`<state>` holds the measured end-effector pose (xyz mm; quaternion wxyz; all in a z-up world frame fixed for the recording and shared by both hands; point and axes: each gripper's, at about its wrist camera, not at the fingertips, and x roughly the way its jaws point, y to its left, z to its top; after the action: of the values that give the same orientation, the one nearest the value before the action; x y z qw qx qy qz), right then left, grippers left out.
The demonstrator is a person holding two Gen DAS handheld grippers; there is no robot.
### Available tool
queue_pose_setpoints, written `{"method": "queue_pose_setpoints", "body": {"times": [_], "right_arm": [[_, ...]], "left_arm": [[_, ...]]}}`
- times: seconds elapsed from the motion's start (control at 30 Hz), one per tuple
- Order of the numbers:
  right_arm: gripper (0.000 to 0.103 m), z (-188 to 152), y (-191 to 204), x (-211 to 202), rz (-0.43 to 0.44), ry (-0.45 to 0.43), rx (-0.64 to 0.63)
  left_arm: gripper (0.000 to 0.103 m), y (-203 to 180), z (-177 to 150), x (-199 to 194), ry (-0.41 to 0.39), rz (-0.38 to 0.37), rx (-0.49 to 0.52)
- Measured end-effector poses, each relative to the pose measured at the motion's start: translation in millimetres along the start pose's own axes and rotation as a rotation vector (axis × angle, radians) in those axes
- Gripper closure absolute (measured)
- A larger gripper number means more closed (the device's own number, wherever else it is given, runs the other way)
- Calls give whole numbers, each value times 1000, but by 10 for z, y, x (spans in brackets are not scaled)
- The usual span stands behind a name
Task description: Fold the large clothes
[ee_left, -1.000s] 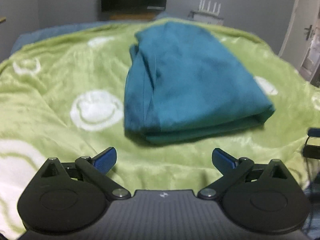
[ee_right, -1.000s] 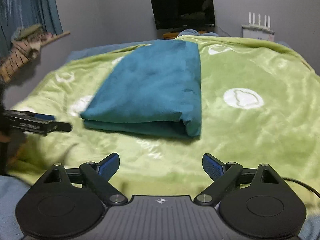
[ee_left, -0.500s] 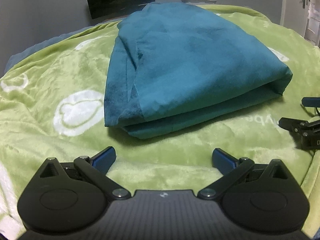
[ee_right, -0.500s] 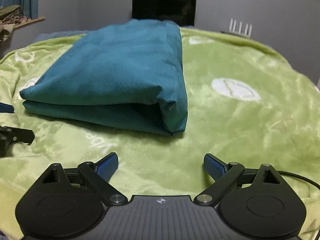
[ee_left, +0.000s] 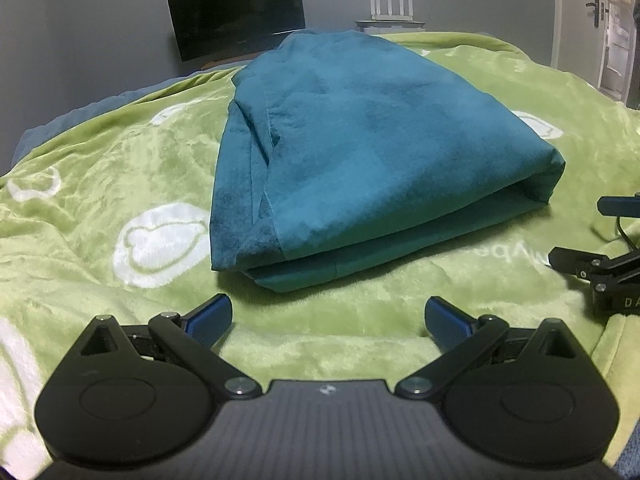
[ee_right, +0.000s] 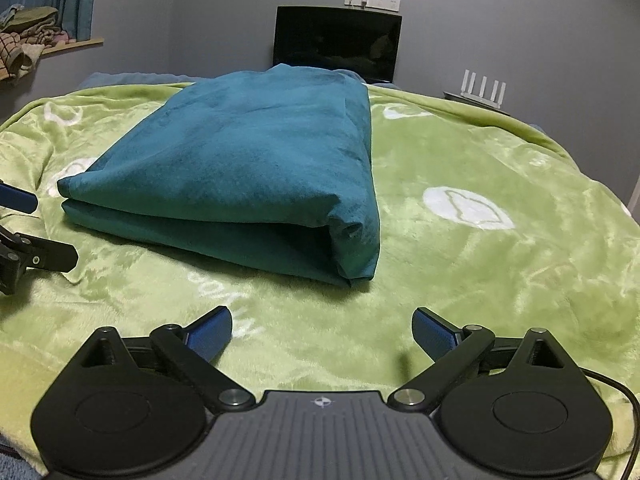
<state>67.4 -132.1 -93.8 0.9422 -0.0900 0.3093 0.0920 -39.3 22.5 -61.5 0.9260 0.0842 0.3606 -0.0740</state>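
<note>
Left gripper (ee_left: 328,316) jaws apart, holding nothing, low over green blanket (ee_left: 100,184). Right gripper (ee_right: 322,326) likewise spread and unloaded. Folded teal garment (ee_right: 248,168) lies on the blanket just ahead of both, untouched. TV (ee_right: 338,42) behind.

Few readable marks: partial letters only

The black right gripper (ee_left: 600,276), seen at the left gripper's far right, carries white letters "DA", cut off by the frame edge. The fleecy green blanket with white motifs (ee_right: 460,280) bears pale lettering just ahead of the right gripper's left finger, too distorted to read.
</note>
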Motion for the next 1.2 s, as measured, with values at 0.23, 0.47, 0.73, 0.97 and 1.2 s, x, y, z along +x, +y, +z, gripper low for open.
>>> {"method": "queue_pose_setpoints", "body": {"times": [0.23,0.47,0.73,0.97,1.2], "right_arm": [[4,-2,-10,25,2,6,0],[3,-1,-11,44,3,12,0],[3,-1,-12,46,3,14,1],[2,-5,-12,51,3,16,2],[2,-12,-17,56,4,18,2]], "left_arm": [[0,1,-1,5,0,0,0],[0,-3,-5,6,-1,-7,2],[0,-9,-10,0,-2,-33,2],[0,-22,-9,1,3,-30,16],[0,-18,-8,14,9,-29,15]]}}
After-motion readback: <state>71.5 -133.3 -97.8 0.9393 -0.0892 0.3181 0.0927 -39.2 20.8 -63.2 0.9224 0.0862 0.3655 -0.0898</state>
